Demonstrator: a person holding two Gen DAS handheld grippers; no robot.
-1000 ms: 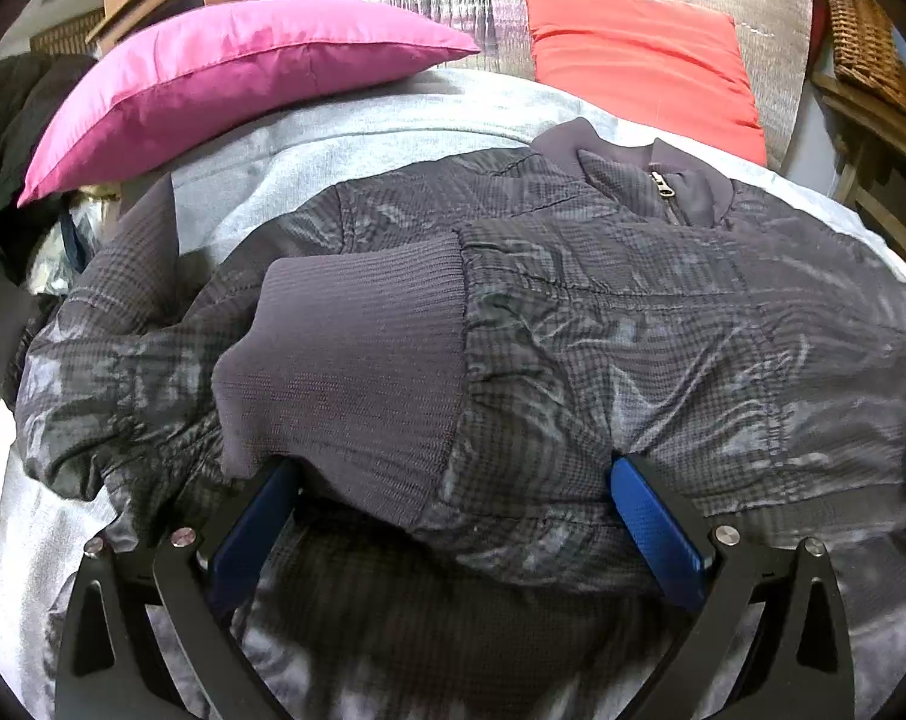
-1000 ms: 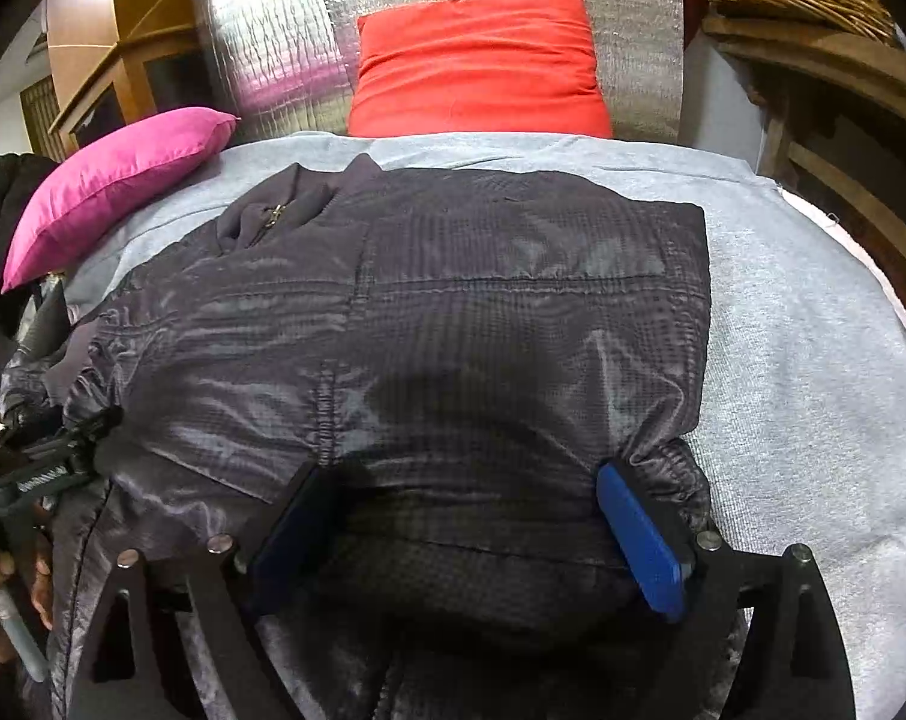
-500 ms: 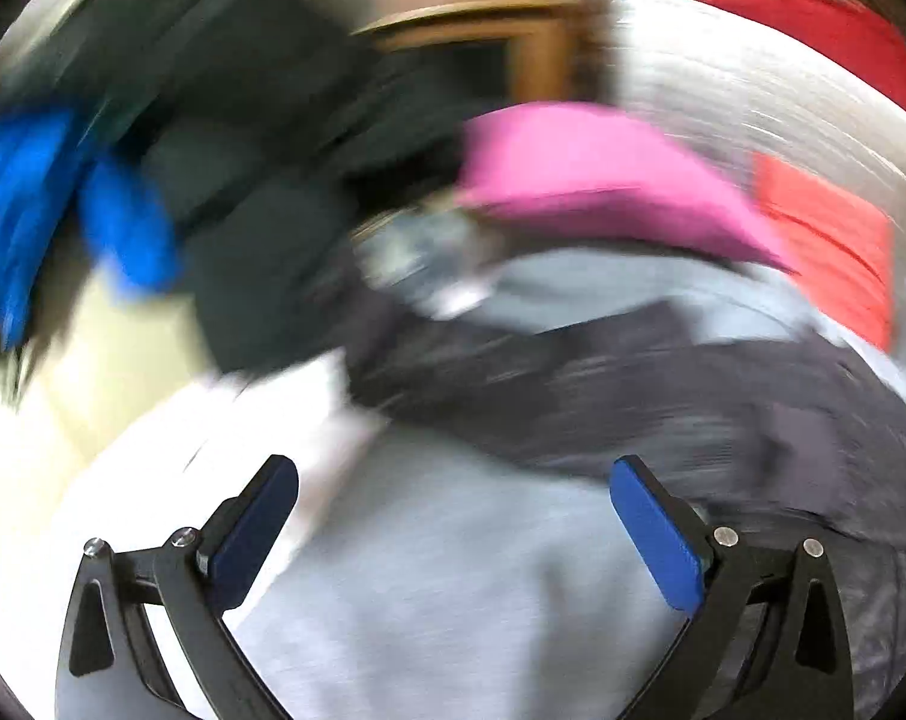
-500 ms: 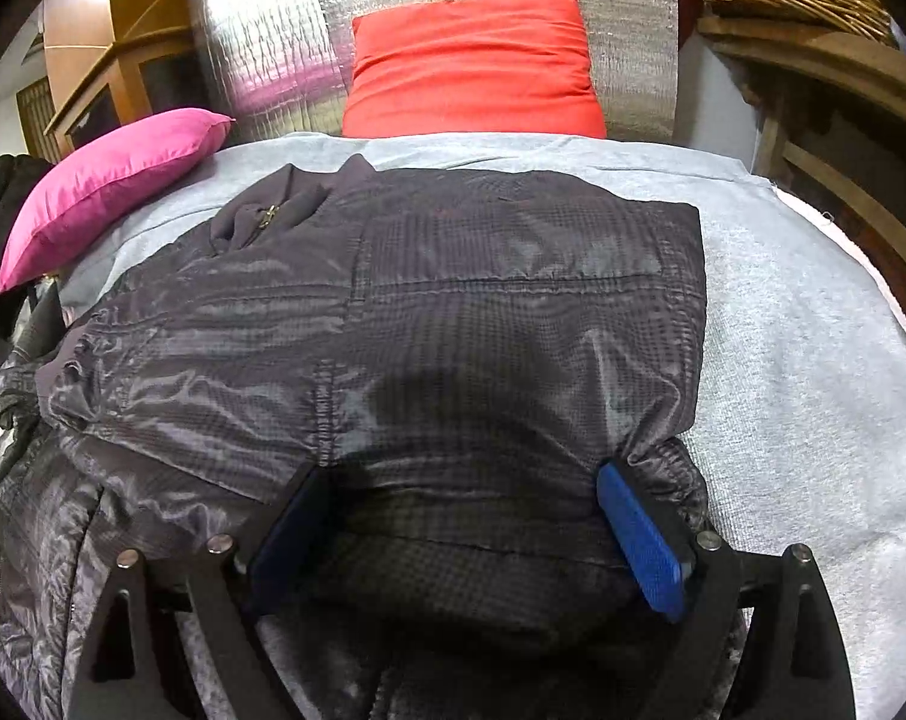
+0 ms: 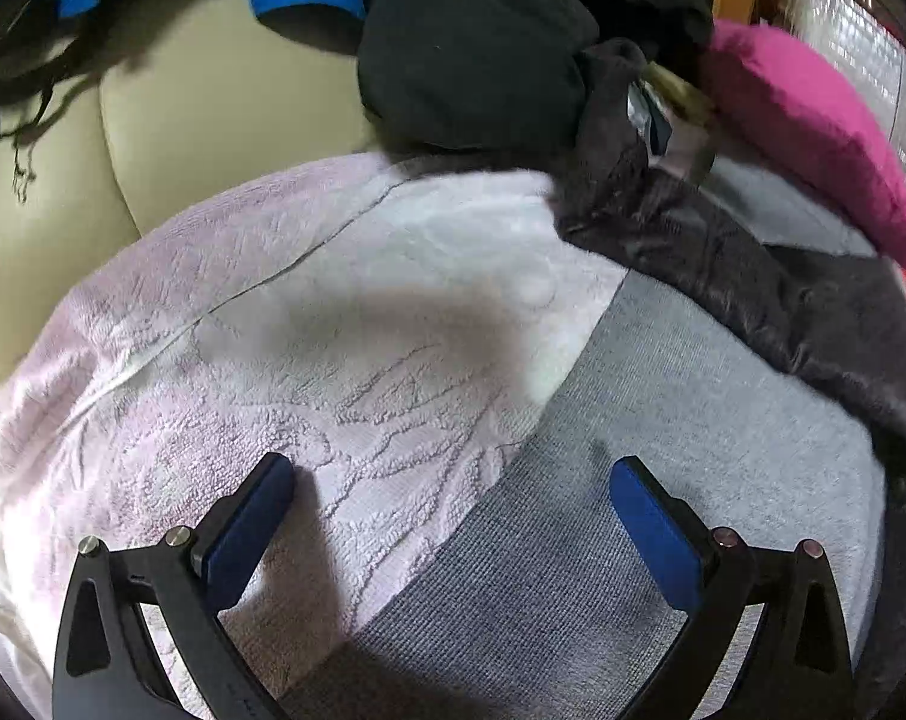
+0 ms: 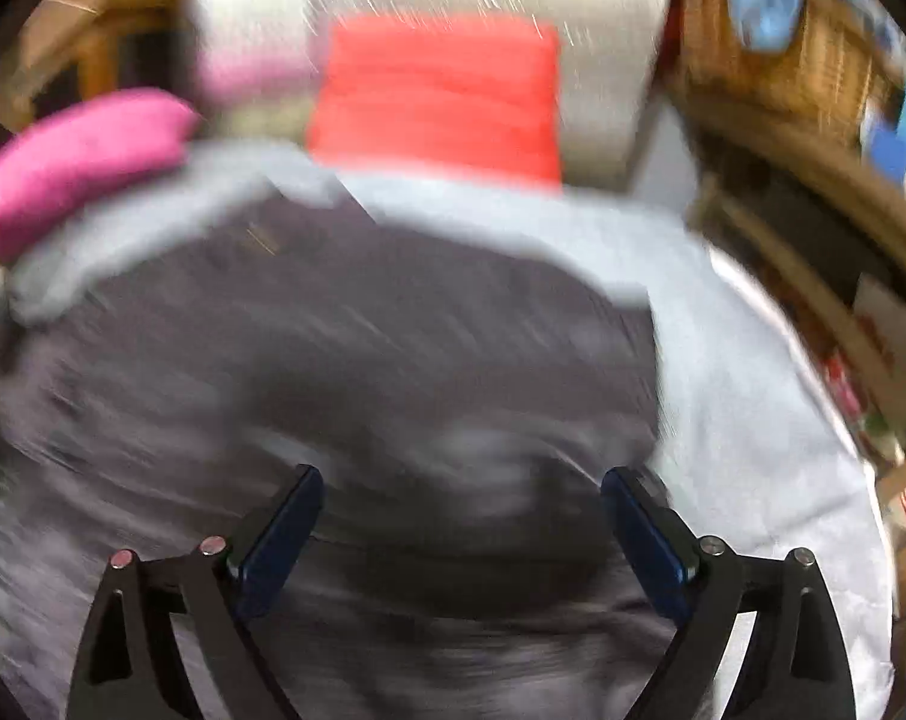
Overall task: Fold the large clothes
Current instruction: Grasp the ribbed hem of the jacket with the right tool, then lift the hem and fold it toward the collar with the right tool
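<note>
Grey cloth covers the bed [image 5: 693,420], and the dark jacket [image 6: 393,360] lies spread across it, collar toward the red cushion [image 6: 441,96] at the far edge. The right gripper [image 6: 459,516] hangs over the jacket's near part with its fingers [image 6: 645,534] spread wide and nothing between them (this view is smeared by motion, so I cannot tell whether they touch the fabric). The left gripper [image 5: 453,516] is released too, fingers [image 5: 651,522] apart over bare grey cloth and a pale pink towel [image 5: 273,360] at the bed's left edge; from here the jacket lies up and to the right, its sleeve end near the pink pillow [image 5: 813,138] and a heap of dark clothes [image 5: 483,48]. The right hand is plainly nearer the body of the jacket. The left would probably have to swing right to reach that sleeve.
</note>
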